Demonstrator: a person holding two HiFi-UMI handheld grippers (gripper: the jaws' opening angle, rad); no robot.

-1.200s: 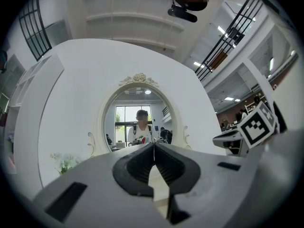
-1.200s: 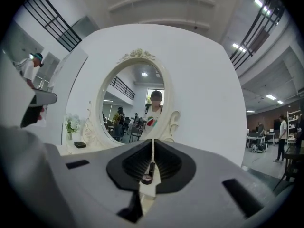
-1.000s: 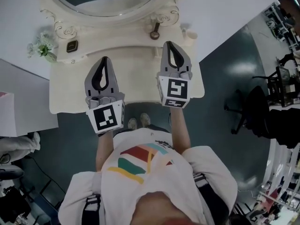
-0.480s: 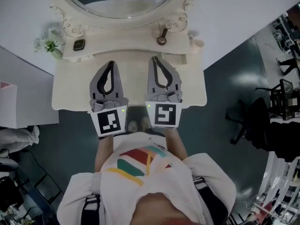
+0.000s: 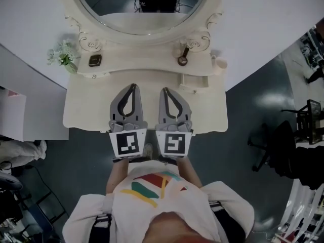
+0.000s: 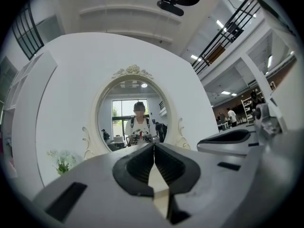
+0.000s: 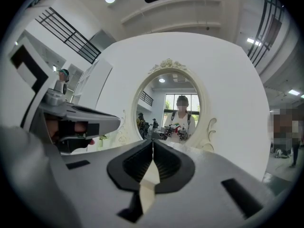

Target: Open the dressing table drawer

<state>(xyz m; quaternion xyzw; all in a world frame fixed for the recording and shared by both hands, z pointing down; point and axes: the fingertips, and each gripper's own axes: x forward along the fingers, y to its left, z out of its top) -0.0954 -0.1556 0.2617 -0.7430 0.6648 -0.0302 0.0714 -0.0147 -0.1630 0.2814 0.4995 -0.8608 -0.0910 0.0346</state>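
Cream dressing-table worktop [image 5: 81, 116] lies beneath our 2 tools; left tool [image 5: 132, 86] and right tool [image 5: 165, 90] both sit closed, gripping nothing.

Right gripper [image 5: 165, 90] now nearer left gripper [image 5: 133, 86]

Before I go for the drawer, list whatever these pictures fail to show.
- Drawer front and handle: head view, hidden under the edge of the table; both gripper views look over it at the mirror.
- Mirror's top: head view, cut off by the upper edge.
- Small dark item on the shelf: head view, too small to name.
- Tabletop beneath the left gripper and right gripper: head view, covered by them.
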